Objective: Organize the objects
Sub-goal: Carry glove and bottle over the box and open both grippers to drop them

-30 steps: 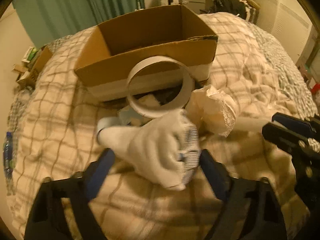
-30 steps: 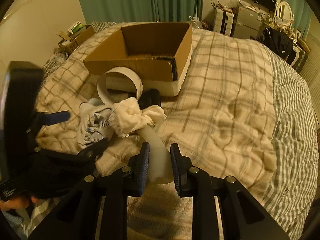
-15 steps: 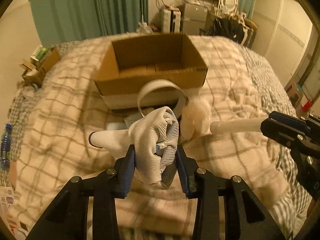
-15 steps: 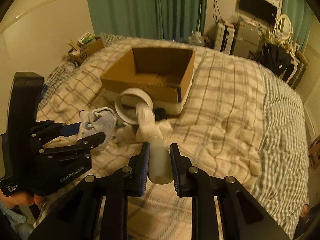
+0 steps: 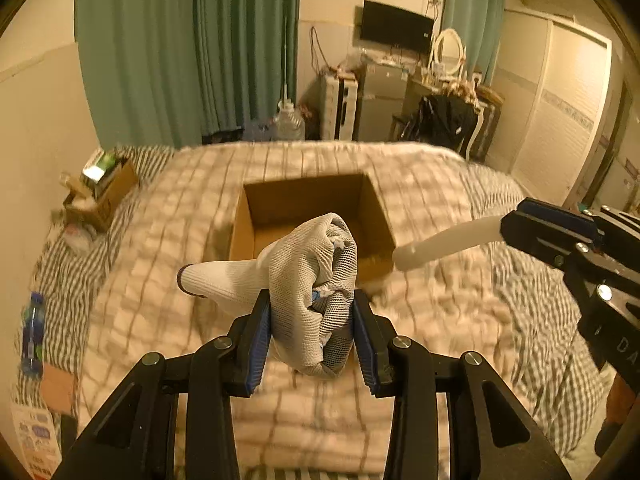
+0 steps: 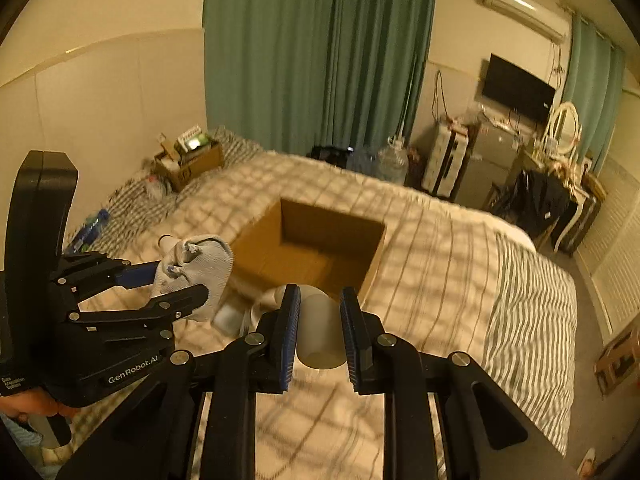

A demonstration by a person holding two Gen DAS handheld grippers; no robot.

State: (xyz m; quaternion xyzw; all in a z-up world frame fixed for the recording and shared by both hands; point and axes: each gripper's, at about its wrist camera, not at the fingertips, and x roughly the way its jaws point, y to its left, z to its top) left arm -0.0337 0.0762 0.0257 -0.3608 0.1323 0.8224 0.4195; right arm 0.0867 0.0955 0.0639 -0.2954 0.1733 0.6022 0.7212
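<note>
Where green curtains (image 5: 188, 52) hang, plaid bed (image 5: 168, 240), left claw (image 5: 312, 334) pinching glove (image 5: 308, 280), right claw (image 6: 319, 330) pinching tube (image 6: 320, 328)

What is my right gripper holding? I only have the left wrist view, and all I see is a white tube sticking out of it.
Observer: The right gripper is shut on a white bottle, whose flat base faces its camera.
Operator: Is the glove over the box?
Observer: Seemingly not. From the right wrist, the glove in the left gripper sits left of the cardboard box, off its opening.
Operator: Anything hidden behind the glove?
Observer: Yes. Blurred white items lie on the quilt before the box; I cannot tell what they are.
</note>
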